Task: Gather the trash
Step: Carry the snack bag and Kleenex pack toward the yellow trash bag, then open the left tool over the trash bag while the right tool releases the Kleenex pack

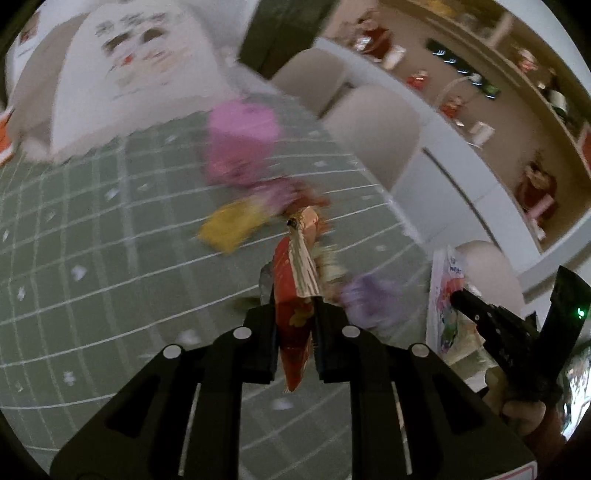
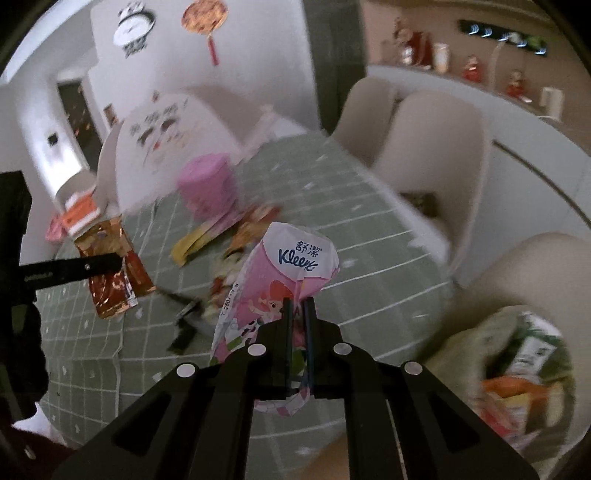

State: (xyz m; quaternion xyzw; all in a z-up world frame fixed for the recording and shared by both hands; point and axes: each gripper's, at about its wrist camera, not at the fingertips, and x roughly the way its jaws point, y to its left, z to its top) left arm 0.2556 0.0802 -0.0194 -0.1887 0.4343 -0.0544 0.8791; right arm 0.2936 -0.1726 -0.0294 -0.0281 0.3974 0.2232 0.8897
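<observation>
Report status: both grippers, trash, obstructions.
Left gripper shut on red snack wrapper. Right gripper shut on pink Kleenex pack. More wrappers on table. No obstruction visible.

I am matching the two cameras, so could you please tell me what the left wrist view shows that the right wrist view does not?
Left only: the purple blurred wrapper.
Right only: the trash bag on a chair, and the wall clock.
Both: the red wrapper, the Kleenex pack, the pink tub, the green tablecloth.

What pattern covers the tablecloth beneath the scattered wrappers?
A grid of thin white lines on the sage-green tablecloth, with small white motifs; clearest in the left wrist view.
</observation>
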